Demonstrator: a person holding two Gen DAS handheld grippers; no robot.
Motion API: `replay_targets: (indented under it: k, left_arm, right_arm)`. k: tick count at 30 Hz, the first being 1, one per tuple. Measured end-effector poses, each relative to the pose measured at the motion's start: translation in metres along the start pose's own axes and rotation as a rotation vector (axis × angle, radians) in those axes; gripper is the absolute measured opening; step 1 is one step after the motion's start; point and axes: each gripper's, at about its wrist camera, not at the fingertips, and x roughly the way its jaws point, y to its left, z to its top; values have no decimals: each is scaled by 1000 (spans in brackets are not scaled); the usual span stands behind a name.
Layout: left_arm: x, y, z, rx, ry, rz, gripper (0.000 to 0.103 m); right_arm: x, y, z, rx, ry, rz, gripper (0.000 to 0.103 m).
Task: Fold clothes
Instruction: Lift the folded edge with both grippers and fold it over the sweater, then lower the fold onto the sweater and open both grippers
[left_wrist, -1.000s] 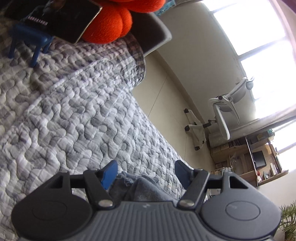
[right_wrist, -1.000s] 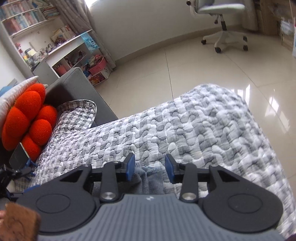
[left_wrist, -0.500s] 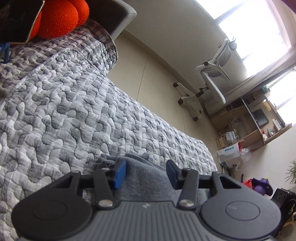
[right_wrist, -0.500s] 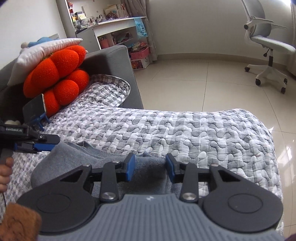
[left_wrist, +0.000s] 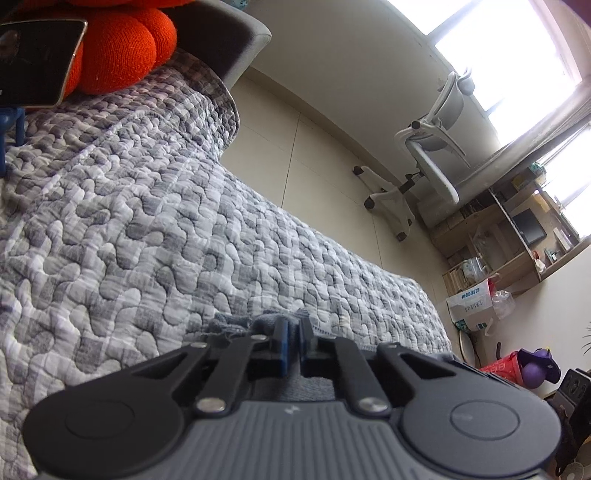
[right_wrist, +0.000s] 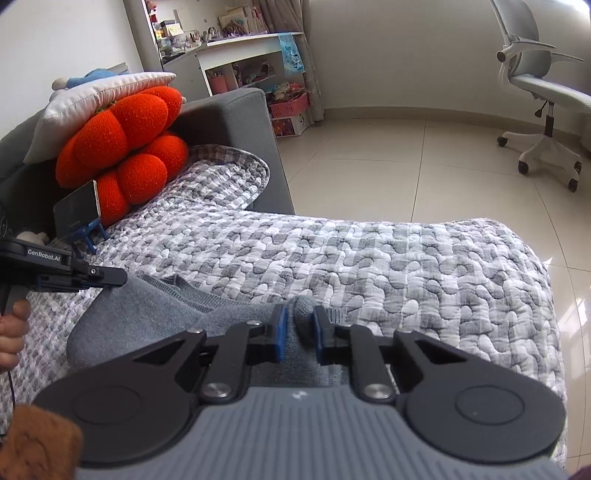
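Both grippers' bodies hide most of grey garment (right_wrist: 155, 314), fingers (left_wrist: 281, 345) pinching fabric

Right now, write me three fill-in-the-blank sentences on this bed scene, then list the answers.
1. The right gripper pinches a fold of the ____ garment.
2. The garment lies on a quilted ____.
3. The phone on its stand leans against the ____ cushion.

Answers: grey; bedspread; orange

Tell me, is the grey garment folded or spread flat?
Not flat: the grey garment lies bunched on the quilt, with creases showing.
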Motion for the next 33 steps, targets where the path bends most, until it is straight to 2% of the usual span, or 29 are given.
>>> replay_targets:
  k: [5,14,19,25,27,29,33]
  left_arm:
    - [-12,-7,4,19,-65,-5,5]
    - [15,-15,7,49,-108,99,5]
    - [34,-12,1,71,-68,189,6]
    - [33,-11,3,61,-62,184,9]
    - [29,-9,4,41,-59,170,11]
    - [23,-11,7,39,-63,164,12]
    - [8,-15,13,54,-102,190,15]
  right_arm:
    - [-10,-1,7,33,-75,-23,17]
    - [16,-2,3,89,-107,-153,17]
    - [43,-3,-11,70,-27,-232,17]
    - [40,-2,-11,64,-21,-246,19]
    - [38,-2,-10,57,-16,-255,24]
    - [31,-1,-8,56,-18,-254,24]
    - [14,8,2,13,-60,-277,32]
